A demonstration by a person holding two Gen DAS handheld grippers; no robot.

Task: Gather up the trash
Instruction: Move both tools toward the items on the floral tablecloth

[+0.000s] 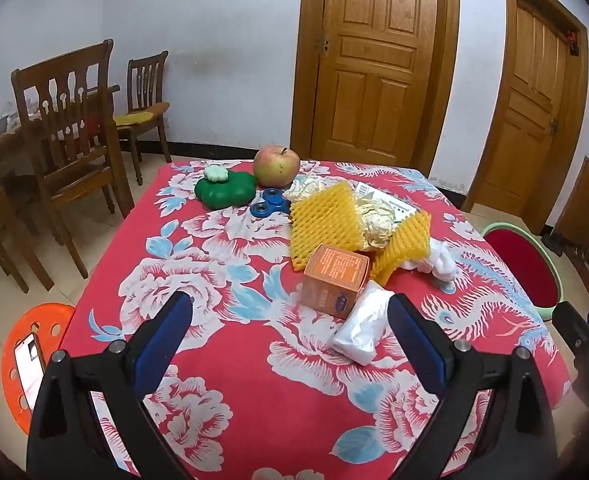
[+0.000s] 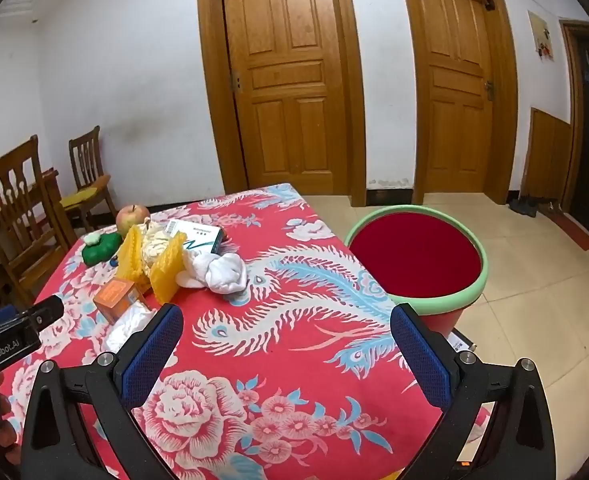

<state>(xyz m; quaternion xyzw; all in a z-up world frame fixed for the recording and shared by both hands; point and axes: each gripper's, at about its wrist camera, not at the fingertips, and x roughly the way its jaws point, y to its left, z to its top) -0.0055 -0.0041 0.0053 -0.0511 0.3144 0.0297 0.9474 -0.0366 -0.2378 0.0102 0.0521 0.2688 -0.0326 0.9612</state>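
Observation:
Trash lies on a red floral tablecloth (image 1: 234, 360): an orange carton (image 1: 334, 280), a white plastic packet (image 1: 364, 328), yellow foam fruit nets (image 1: 324, 220), crumpled paper (image 1: 374, 216) and white tissue (image 1: 440, 260). My left gripper (image 1: 290, 332) is open and empty, just short of the carton and packet. My right gripper (image 2: 286, 340) is open and empty over the cloth (image 2: 294, 360), right of the orange carton (image 2: 116, 298) and white tissue (image 2: 222, 270). A red bin with a green rim (image 2: 414, 256) stands on the floor beside the table's right edge.
An apple (image 1: 276, 166), a green flower-shaped toy (image 1: 224, 190) and a blue fidget spinner (image 1: 270, 202) sit at the table's far side. A flat box (image 2: 196, 236) lies behind the nets. Wooden chairs (image 1: 74, 140) stand left. An orange stool with a phone (image 1: 30, 360) stands at the lower left.

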